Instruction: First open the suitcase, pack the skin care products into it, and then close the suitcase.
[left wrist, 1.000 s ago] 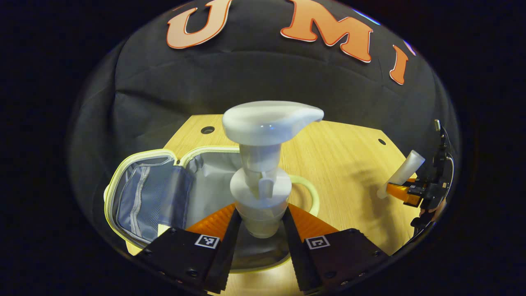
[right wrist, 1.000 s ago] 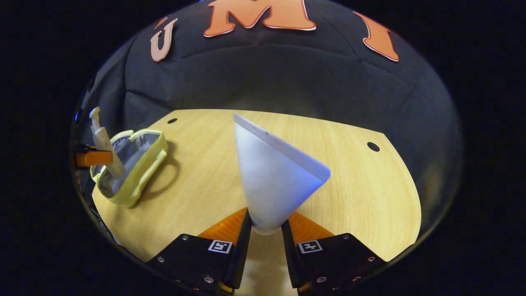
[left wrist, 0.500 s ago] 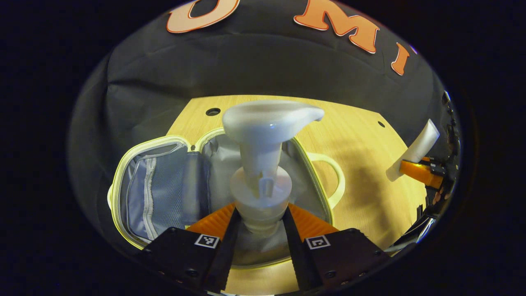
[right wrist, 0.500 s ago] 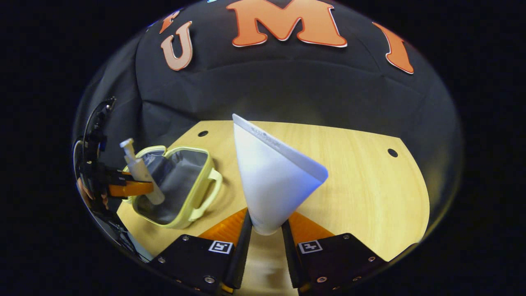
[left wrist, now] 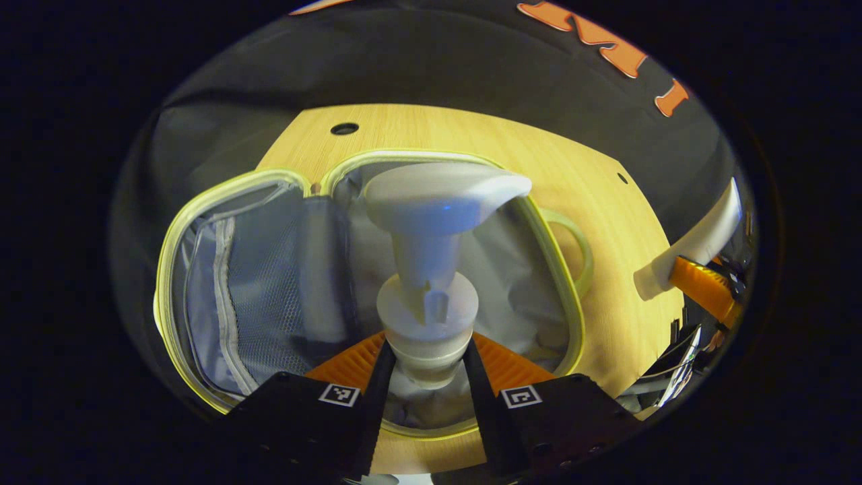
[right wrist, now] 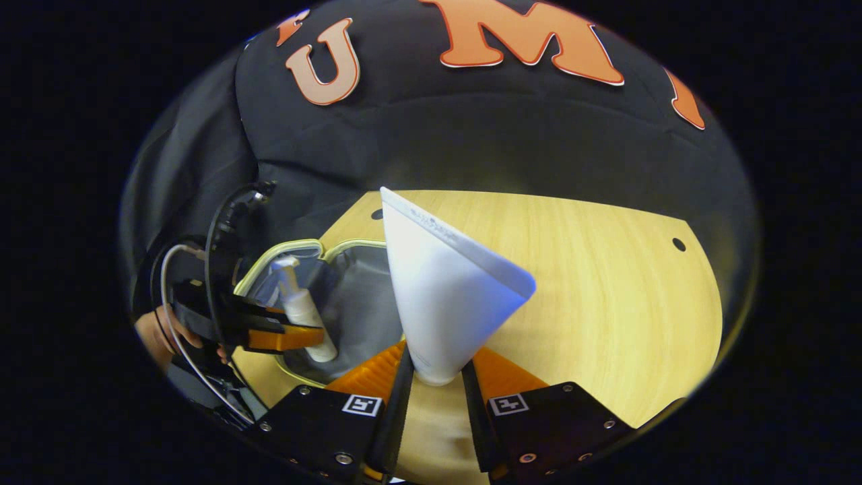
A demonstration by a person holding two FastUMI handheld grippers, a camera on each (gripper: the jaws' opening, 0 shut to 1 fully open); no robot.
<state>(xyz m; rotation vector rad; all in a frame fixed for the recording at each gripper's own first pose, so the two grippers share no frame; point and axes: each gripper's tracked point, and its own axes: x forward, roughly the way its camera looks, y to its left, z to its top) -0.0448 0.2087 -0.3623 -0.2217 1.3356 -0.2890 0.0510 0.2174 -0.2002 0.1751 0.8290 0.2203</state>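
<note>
Left tool first: two ribbed orange fingers on black bodies pinching one smooth white plastic pump bottle by its round collar, long axis running straight away from the tool, curved spout tipped to the tool's right. Just beyond and beneath it, one suitcase lies open on the desk, soft, with a pale yellow rim, grey fabric lining and a mesh pocket in the half to the tool's left, and a loop handle on the far right side. Over to the right tool: same orange fingers pressed onto one matte white squeeze tube, round end in the grip, flat crimped end fanning away and up. Beyond it to its left, the bottle hangs over the open case, the other tool clamped on it with a hand behind; pale wood-grain desk stretches beyond
</note>
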